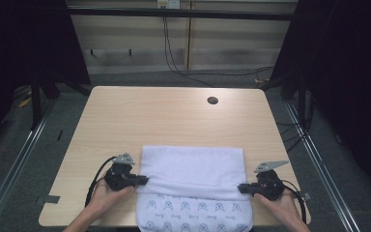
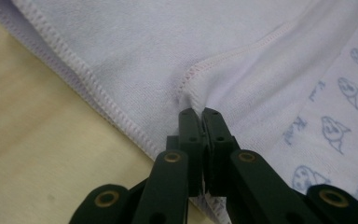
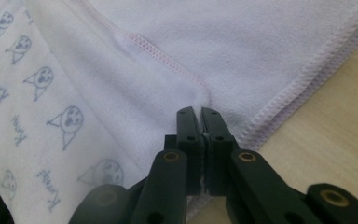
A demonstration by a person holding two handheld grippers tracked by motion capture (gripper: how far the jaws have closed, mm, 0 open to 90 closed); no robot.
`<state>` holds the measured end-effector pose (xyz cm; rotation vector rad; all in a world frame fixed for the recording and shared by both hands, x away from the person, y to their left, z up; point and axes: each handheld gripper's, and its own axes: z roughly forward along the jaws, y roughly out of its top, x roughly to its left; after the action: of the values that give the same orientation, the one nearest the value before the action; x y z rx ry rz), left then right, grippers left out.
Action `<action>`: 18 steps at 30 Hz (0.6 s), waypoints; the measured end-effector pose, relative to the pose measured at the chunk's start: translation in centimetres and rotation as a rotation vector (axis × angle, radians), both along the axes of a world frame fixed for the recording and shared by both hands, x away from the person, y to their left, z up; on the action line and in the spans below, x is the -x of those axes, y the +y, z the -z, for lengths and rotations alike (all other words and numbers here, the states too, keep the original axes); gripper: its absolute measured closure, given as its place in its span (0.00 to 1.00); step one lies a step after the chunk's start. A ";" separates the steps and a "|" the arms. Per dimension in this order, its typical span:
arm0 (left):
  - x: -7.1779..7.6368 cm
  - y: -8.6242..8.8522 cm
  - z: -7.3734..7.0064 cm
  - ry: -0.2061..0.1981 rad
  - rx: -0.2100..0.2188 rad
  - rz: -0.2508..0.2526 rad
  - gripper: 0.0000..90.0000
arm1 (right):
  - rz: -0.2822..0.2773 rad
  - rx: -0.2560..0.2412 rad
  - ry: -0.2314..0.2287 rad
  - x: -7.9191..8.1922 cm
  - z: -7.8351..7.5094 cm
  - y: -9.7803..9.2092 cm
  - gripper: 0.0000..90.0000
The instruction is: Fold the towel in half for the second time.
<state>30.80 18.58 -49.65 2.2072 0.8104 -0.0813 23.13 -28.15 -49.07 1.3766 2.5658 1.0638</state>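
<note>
Both tools (image 1: 142,181) (image 1: 241,188) clamped on printed towel (image 1: 193,166), writing illegible.

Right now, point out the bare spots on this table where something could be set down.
The far half of the table is bare wood, from the towel's far edge up to the round cable hole near the far right. Narrow strips lie outside each hand, left of the left gripper and right of the right gripper. The near middle is crowded: towel, with both grippers pinching its sides.
</note>
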 end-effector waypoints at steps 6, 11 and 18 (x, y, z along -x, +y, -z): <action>-3.6 -0.3 0.3 -0.017 0.012 -0.059 0.98 | 0.010 0.026 -0.017 -2.2 0.0 0.4 0.97; -6.1 -0.9 0.3 -0.032 -0.003 -0.080 0.98 | 0.030 0.031 -0.027 -4.5 0.1 0.1 0.97; -9.2 -1.8 0.4 -0.087 -0.026 -0.106 0.98 | 0.058 0.050 -0.055 -8.0 0.2 -0.2 0.97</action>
<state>40.05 16.83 -50.00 2.1723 0.8824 0.0768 31.16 -28.31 -49.28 1.3803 2.4806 1.0068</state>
